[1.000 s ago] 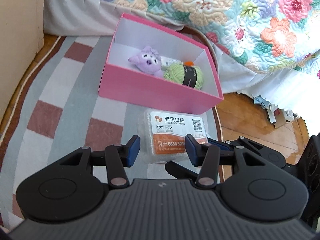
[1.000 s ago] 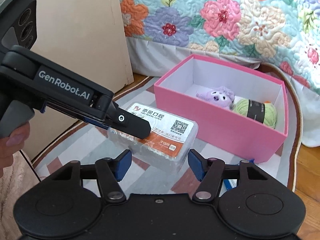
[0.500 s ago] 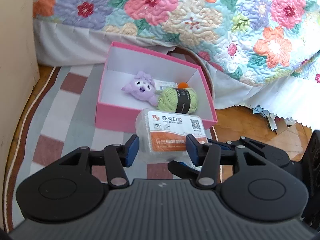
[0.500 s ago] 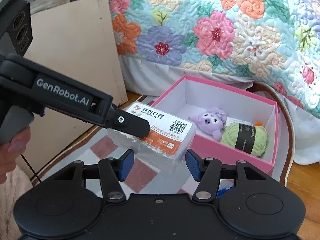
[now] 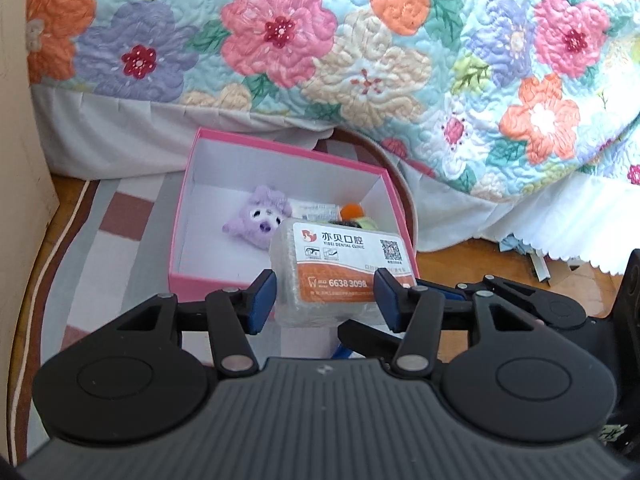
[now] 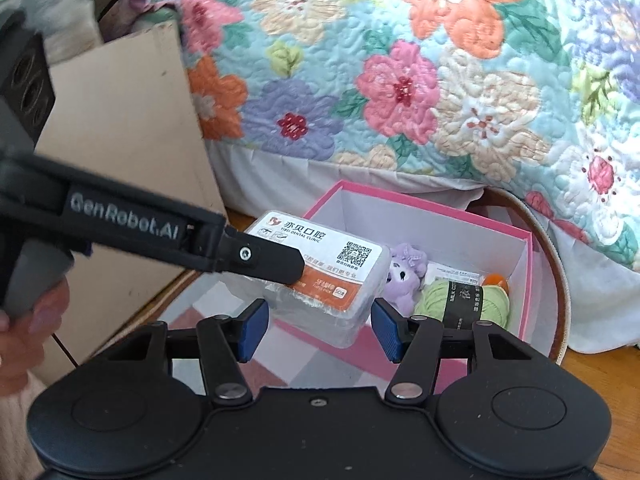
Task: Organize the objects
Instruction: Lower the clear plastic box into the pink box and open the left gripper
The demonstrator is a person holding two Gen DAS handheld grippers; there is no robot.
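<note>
My left gripper is shut on a clear plastic box with a white and orange dental-clinic label and holds it in the air over the near edge of the pink box. The pink box also shows in the right wrist view. In it lie a purple plush toy, a green yarn ball and a small packet. The held plastic box and the left gripper's finger show in the right wrist view. My right gripper is open and empty, just below the held box.
The pink box stands on a checked rug beside a bed with a floral quilt. A beige board stands at the left. Wood floor with paper scraps lies at the right.
My left gripper has lifted the plastic box off the rug and carried it forward over the pink box's near edge. My right gripper has risen and followed.
</note>
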